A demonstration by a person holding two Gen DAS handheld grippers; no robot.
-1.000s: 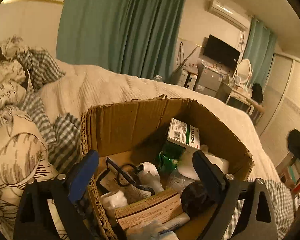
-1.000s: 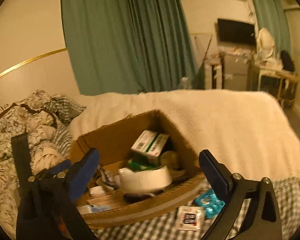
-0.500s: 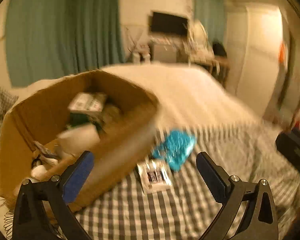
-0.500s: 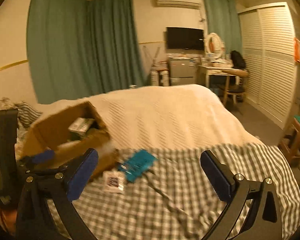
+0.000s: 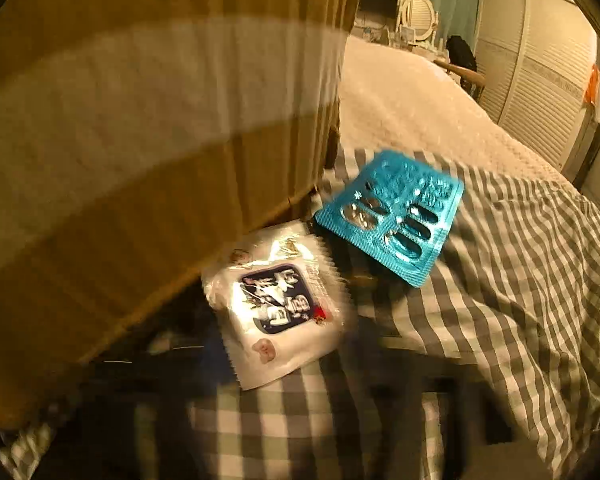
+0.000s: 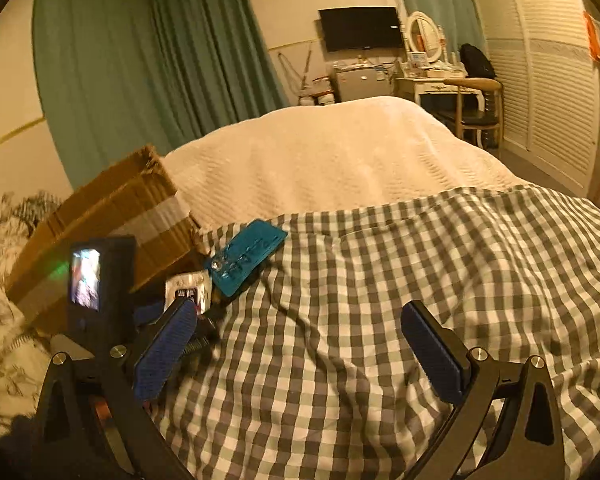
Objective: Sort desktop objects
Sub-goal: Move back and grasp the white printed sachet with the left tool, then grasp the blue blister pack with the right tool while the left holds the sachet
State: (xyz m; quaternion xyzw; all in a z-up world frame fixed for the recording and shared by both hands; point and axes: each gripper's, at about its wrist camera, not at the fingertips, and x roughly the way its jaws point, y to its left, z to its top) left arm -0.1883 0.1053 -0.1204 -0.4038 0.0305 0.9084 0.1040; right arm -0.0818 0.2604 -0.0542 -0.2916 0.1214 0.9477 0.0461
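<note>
A white sachet (image 5: 278, 306) with a dark label lies on the checked blanket (image 5: 500, 280) beside a cardboard box (image 5: 140, 120). A teal blister pack (image 5: 392, 212) lies just beyond it. My left gripper (image 5: 284, 364) is low over the sachet, its fingers a dark blur. In the right wrist view the left gripper's body (image 6: 100, 280) stands by the box (image 6: 112, 216), near the sachet (image 6: 188, 286) and blister pack (image 6: 246, 254). My right gripper (image 6: 300, 352) is open and empty above the blanket.
A cream bedspread (image 6: 332, 152) covers the far bed. Patterned bedding (image 6: 0, 320) lies left of the box. A desk with chair (image 6: 476, 100), a TV and louvred wardrobe doors stand at the back right.
My left gripper has swung from over the box down to the sachet and blister pack beside it. My right gripper has turned right, away from the box, over the checked blanket.
</note>
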